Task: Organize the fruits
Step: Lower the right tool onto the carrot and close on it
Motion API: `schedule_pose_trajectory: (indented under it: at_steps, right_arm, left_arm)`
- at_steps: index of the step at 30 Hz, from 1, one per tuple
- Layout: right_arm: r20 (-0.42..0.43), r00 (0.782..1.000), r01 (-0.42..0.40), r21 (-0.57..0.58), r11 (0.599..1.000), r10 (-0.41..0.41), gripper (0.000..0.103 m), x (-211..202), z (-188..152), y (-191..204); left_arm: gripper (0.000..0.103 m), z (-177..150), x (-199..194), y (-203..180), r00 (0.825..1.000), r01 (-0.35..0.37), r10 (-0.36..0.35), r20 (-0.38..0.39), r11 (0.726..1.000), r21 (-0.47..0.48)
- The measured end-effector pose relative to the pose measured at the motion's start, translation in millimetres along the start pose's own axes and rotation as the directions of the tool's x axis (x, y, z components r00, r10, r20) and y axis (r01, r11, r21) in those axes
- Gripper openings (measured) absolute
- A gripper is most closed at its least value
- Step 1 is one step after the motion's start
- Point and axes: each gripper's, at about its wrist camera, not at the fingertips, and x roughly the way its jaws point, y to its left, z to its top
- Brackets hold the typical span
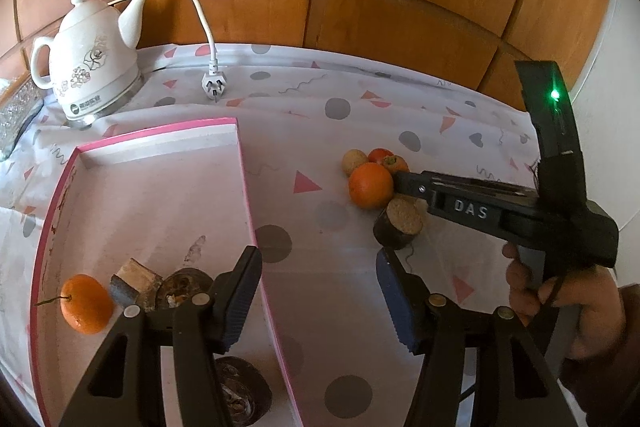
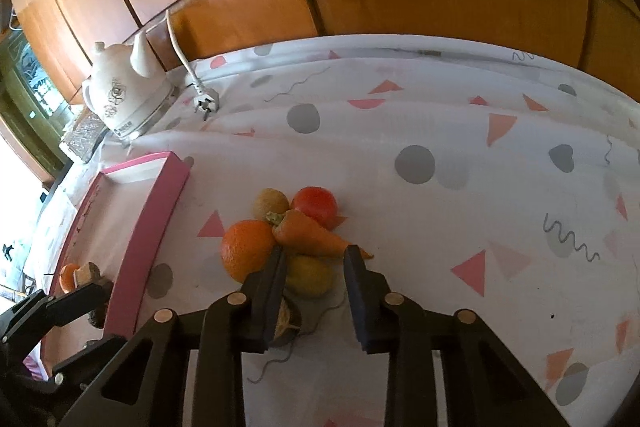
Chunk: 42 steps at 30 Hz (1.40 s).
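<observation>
My right hand-held gripper (image 2: pixel 314 261) gapes over the yellow fruit (image 2: pixel 309 275) mid-bench; only this view shows the carrot (image 2: pixel 310 233). Left hand-held gripper (image 1: pixel 318 285) gapes at the pink tray's (image 1: pixel 250 195) edge, mandarin (image 1: pixel 86 303) inside.

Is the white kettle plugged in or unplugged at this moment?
Unplugged. The kettle stands at the table's back corner, and its plug lies loose on the patterned tablecloth, prongs exposed.

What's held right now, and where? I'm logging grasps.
Nothing: the left gripper is open over the tray's edge, the right gripper open around the pile's yellow fruit.
</observation>
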Motion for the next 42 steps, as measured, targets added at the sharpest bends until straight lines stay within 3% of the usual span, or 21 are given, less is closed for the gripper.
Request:
schedule_pose_trajectory:
  at_steps: [1, 9, 11, 15, 28, 36, 37, 39, 42]
  right_arm:
    - [0.008, 1.000, 0.016, -0.007, 1.000, -0.016, 0.038, 0.8, 1.8, 1.3]
    - [0.014, 0.999, 0.031, -0.061, 0.998, -0.031, 0.038, 13.3, 16.2, 6.3]
    - [-0.005, 1.000, 0.002, -0.056, 0.998, -0.002, 0.025, 17.9, 17.3, 4.9]
    - [-0.007, 1.000, 0.010, -0.071, 0.997, -0.011, 0.025, 17.5, 12.8, 5.7]
    - [0.013, 0.996, 0.092, 0.065, 0.994, -0.093, 0.024, -27.6, -19.9, -49.8]
    - [0.026, 0.996, 0.078, 0.087, 0.993, -0.081, 0.025, -35.8, -33.4, -55.0]
    - [0.026, 0.996, 0.078, 0.086, 0.993, -0.080, 0.025, -35.4, -33.5, -52.9]
    - [0.028, 0.996, 0.080, 0.083, 0.993, -0.082, 0.025, -35.3, -34.6, -50.0]
    - [0.033, 0.996, 0.076, 0.084, 0.994, -0.079, 0.025, -37.2, -36.5, -48.5]
  left_arm:
    - [0.061, 0.3, 0.5, -0.3, 1.000, 0.001, -0.001, -0.002, 1.000, 0.001]
    - [0.061, 1.5, 5.6, -2.6, 1.000, 0.013, -0.013, -0.013, 1.000, 0.006]
    - [0.061, 2.3, 6.4, -3.0, 1.000, 0.017, -0.017, -0.015, 1.000, 0.006]
    - [0.061, 5.2, 10.6, -4.3, 0.999, 0.026, -0.026, -0.021, 1.000, 0.009]
    - [0.064, 12.6, 42.8, -36.5, 0.992, 0.095, -0.093, -0.080, 0.995, 0.028]
    - [0.063, 21.1, 70.9, -57.2, 0.995, 0.057, -0.052, -0.085, 0.997, 0.055]
    - [0.061, 20.8, 74.1, -58.0, 0.995, 0.046, -0.041, -0.089, 0.997, 0.059]
    - [0.041, 19.4, 81.5, -59.3, 0.995, 0.038, -0.031, -0.099, 0.997, 0.065]
    - [0.039, 15.9, 78.9, -60.0, 0.995, 0.054, -0.049, -0.088, 0.996, 0.065]
